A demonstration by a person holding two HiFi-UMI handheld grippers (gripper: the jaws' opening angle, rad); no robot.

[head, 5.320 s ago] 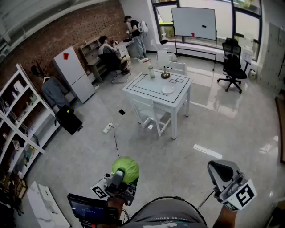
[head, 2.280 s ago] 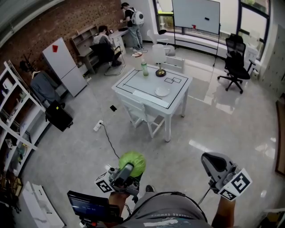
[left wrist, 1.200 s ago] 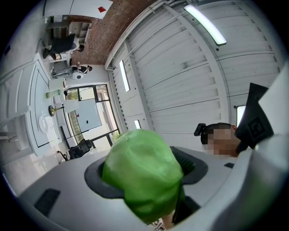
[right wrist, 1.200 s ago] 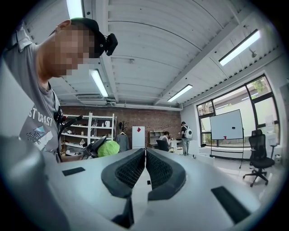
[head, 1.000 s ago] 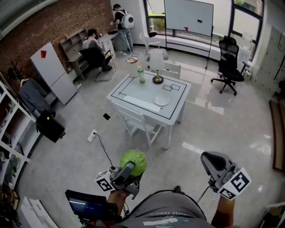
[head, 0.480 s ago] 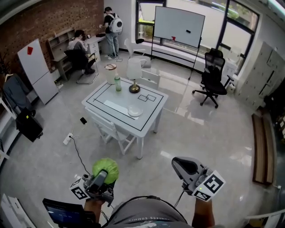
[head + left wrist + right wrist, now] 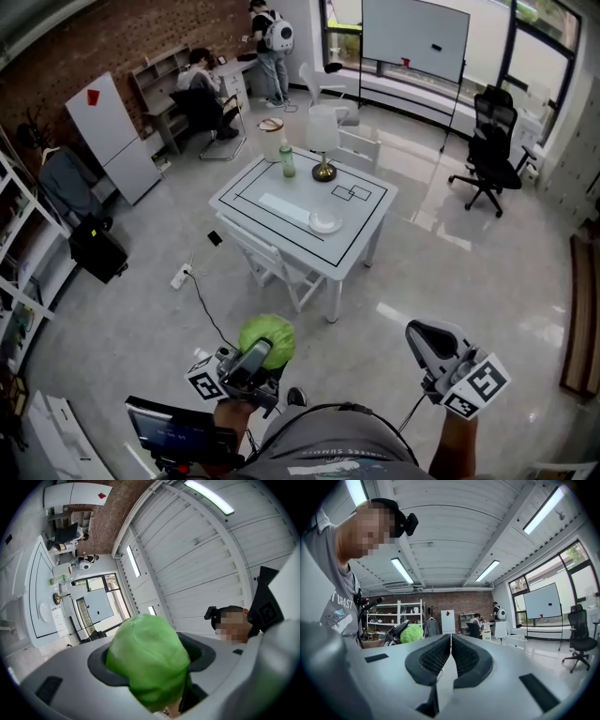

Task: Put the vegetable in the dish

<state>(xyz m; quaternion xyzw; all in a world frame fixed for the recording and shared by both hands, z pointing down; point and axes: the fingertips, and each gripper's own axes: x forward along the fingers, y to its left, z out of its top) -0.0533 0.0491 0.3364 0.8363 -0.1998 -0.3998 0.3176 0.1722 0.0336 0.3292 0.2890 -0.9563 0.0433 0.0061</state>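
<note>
A round green cabbage (image 7: 268, 336) sits between the jaws of my left gripper (image 7: 262, 347), which is shut on it at waist height above the floor. In the left gripper view the cabbage (image 7: 147, 660) fills the space between the dark pads. My right gripper (image 7: 427, 340) is held out at the lower right, and its ribbed pads (image 7: 464, 656) are pressed together with nothing between them. The cabbage (image 7: 411, 633) also shows at the left of that view. A small white dish (image 7: 325, 222) lies on the white table (image 7: 272, 178) ahead, well apart from both grippers.
A white chair (image 7: 274, 265) stands at the table's near side. On the table are a green bottle (image 7: 287, 160) and a lamp (image 7: 323, 142). A cable and power strip (image 7: 182, 275) lie on the floor to the left. A black office chair (image 7: 490, 141) stands at the right.
The head view has swung, and the table now sits nearer the middle of the picture. The cabbage stays in the left gripper. The right gripper stays shut.
</note>
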